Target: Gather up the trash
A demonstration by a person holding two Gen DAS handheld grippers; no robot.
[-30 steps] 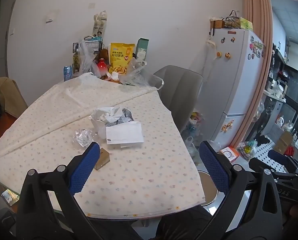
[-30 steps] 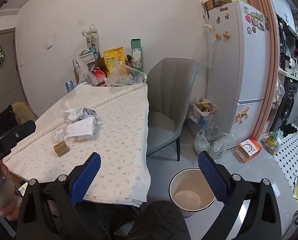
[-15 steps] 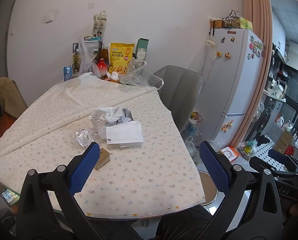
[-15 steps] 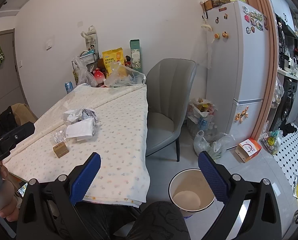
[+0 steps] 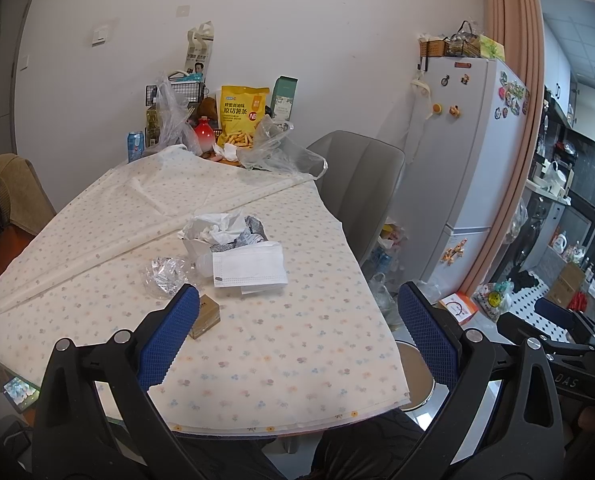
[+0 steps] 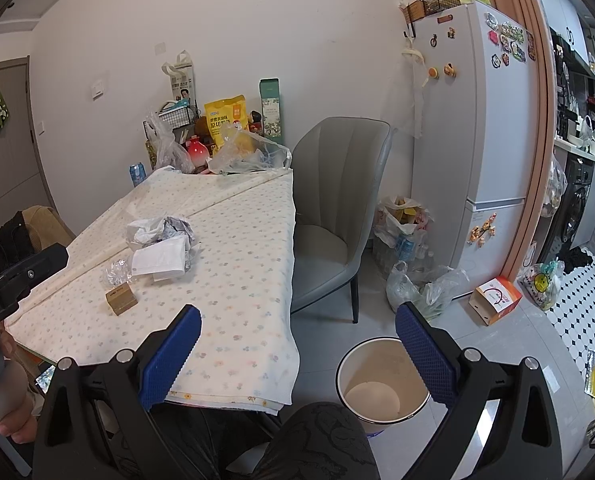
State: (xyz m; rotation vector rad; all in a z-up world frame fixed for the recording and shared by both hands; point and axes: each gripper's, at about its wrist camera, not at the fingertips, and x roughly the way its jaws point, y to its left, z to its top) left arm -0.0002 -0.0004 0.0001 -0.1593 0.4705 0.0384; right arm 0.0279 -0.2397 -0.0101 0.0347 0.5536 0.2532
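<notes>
Both pairs of jaws stand wide apart and hold nothing. The left gripper [image 5: 297, 332] hangs over the near part of the desk [image 5: 281, 344], and the right gripper [image 6: 297, 344] hangs beyond the desk corner, above the floor. Compared with a second ago almost nothing has changed: the left view has only shifted a little and no piece of trash has moved. I judge that the collecting has not begun.

In the left view, the small brown box [image 5: 205, 316] lies just beside the left blue pad, low and left of centre. Past it lies the crumpled plastic wrapper [image 5: 163, 276], then the white face mask [image 5: 251, 270], which leans on the carton of crumpled paper [image 5: 221, 232] at the frame centre.

In the right view, the empty bin [image 6: 381, 384] stands on the floor at the lower centre, beside the desk corner. The box seems the nearest thing to take first.
</notes>
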